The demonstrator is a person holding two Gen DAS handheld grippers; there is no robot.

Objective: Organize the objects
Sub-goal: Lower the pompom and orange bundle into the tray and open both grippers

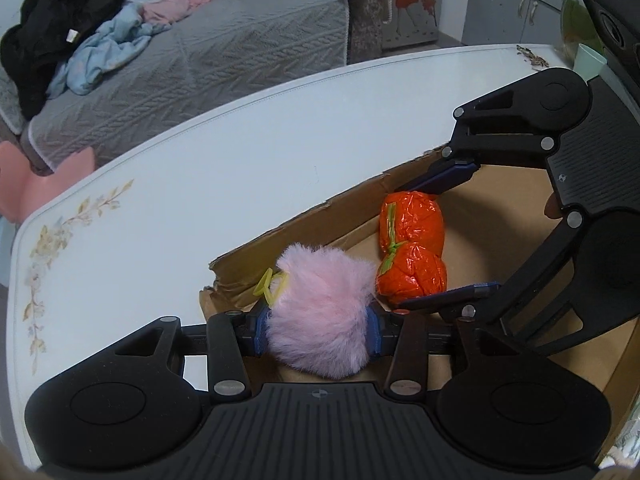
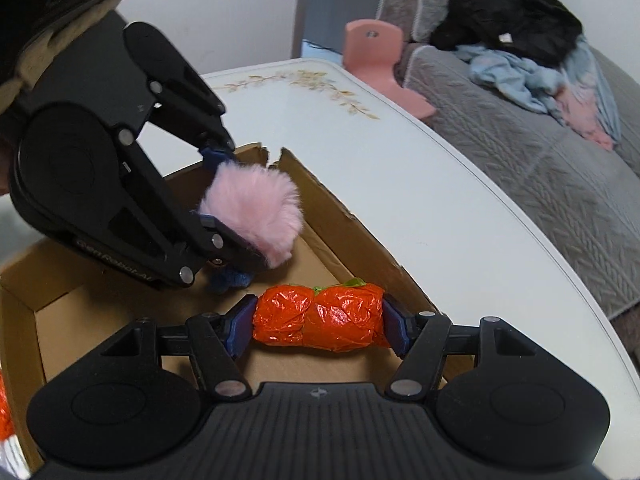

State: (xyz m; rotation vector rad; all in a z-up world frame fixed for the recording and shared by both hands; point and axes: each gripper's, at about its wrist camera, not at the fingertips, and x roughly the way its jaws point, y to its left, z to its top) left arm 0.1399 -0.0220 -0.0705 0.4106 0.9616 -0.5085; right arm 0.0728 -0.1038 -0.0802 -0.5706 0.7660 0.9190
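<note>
Pompom (image 1: pixel 320 312) and orange bundle (image 2: pixel 320 320) are being clamped by our left gripper (image 1: pixel 318 330) and right gripper (image 2: pixel 318 328); we are lowering both gently inside the cardboard box (image 2: pixel 340 208).

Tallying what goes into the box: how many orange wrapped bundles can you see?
2, though one is partly cut off. One orange bundle sits over the cardboard box, between the right hand-held gripper's fingers. Another orange item peeks in at the right-wrist view's left edge.

A home living room: quilted grey sofa (image 1: pixel 224 52) with strewn clothes (image 1: pixel 80 28).
</note>
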